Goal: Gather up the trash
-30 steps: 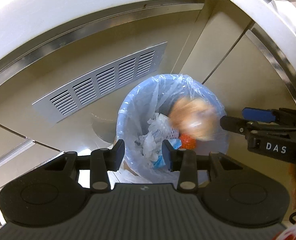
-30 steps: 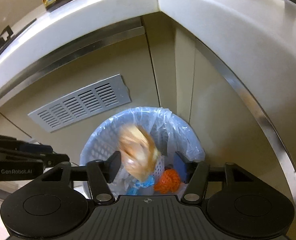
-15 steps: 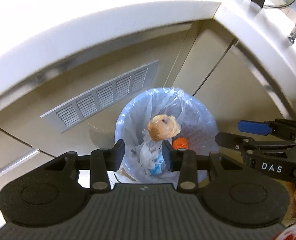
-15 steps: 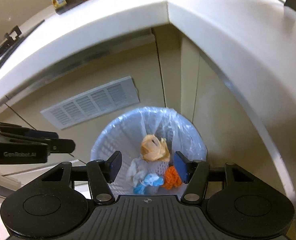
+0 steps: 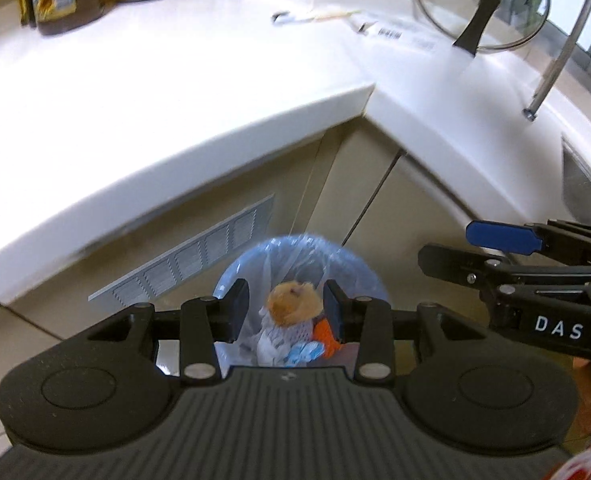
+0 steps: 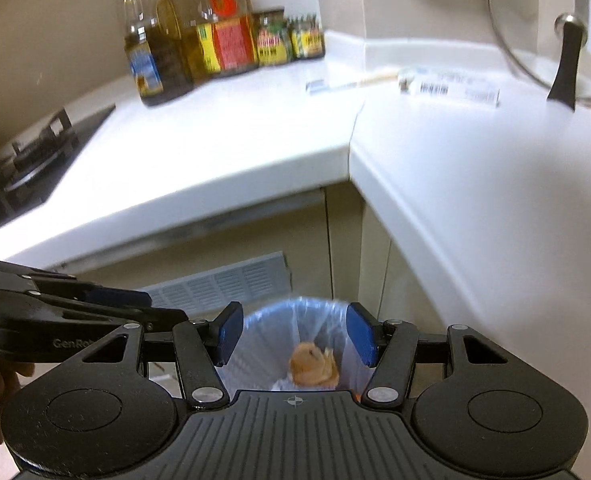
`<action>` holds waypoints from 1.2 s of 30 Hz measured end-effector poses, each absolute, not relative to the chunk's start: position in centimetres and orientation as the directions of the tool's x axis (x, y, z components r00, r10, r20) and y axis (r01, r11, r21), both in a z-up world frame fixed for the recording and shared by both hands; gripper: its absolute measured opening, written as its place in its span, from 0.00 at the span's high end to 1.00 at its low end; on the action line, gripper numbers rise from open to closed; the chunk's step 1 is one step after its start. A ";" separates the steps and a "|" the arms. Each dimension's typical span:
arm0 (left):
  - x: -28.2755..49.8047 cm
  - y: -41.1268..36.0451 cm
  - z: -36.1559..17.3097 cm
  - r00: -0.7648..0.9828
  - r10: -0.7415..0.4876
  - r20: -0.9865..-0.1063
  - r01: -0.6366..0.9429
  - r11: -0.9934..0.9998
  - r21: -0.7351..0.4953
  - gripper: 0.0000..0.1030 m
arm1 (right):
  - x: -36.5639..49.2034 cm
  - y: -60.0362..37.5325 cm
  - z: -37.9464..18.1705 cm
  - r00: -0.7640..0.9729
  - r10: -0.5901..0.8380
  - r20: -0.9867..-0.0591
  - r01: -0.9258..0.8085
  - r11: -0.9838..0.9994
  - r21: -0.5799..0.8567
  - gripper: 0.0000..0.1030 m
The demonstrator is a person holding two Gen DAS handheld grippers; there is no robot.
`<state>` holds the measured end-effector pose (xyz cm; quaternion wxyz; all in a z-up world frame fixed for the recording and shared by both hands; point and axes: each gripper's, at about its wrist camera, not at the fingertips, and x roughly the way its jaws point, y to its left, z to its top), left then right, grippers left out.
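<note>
Both my left claw (image 5: 286, 314) and right claw (image 6: 293, 334) stand apart and empty; the toothbrush (image 6: 349, 81) on the table (image 6: 475, 152) looks light, stiff, best taken mid-handle.

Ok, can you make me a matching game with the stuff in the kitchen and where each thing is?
Things:
1. tan crumpled trash
2. oil bottles
3. glass lid
4. vent grille

Places:
A. leaning at the back right of the white counter
B. on the cabinet front below the counter
C. inside the blue-lined bin
D. standing at the back left of the counter

Pairs: 1-C, 2-D, 3-A, 4-B
</note>
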<state>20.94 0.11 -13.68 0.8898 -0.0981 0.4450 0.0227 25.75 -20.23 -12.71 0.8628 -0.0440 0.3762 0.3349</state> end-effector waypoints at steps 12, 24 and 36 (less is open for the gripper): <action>23.3 -1.2 -9.4 0.691 -0.082 -0.718 -0.057 0.984 -0.168 0.65 | 27.4 -22.8 -8.6 0.594 0.524 -0.611 -0.552 0.817 0.166 0.44; 28.2 -1.3 -6.0 0.745 -0.082 -0.662 -0.022 0.989 -0.148 0.65 | 32.9 -25.7 -5.9 0.679 0.479 -0.556 -0.489 0.860 0.144 0.44; 35.5 -0.4 -4.7 0.754 -0.027 -0.656 -0.023 0.997 -0.067 0.65 | 41.4 -27.5 -4.9 0.686 0.495 -0.533 -0.520 0.846 0.116 0.44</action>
